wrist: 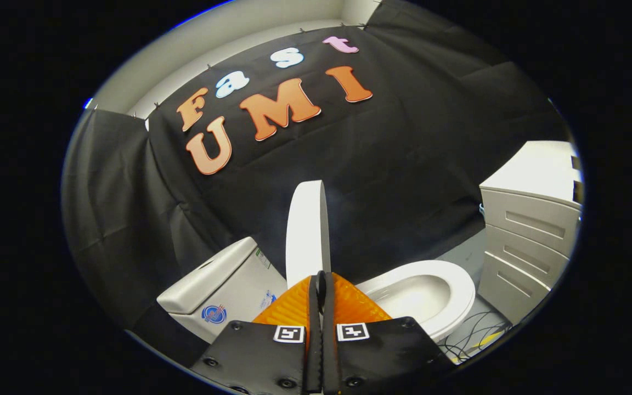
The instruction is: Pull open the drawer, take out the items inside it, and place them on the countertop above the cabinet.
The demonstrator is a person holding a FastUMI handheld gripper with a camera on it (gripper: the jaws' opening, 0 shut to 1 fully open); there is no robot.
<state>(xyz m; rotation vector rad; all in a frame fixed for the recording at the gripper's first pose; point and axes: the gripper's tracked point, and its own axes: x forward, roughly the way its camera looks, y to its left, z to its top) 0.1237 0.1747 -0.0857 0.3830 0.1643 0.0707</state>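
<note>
Gripper [321,282]: nearest, fingers pressed together, holding nothing.
Toilet [425,299]: just past the fingers, lid [306,230] standing up, tank [223,291] on the left.
Cabinet [530,236]: far right, well apart from the gripper, three drawers [524,255] all closed.
Cables [475,337]: on the floor between toilet and cabinet.

White cabinet [530,230] (drawers all closed) stands upright.

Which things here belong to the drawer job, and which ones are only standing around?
Belong to the job:
- white cabinet with its drawers, all closed, off to the right beyond the fingers
- its countertop
- gripper, fingers together, holding nothing

Just standing about:
- toilet with raised lid
- cistern
- cables on the floor
</note>
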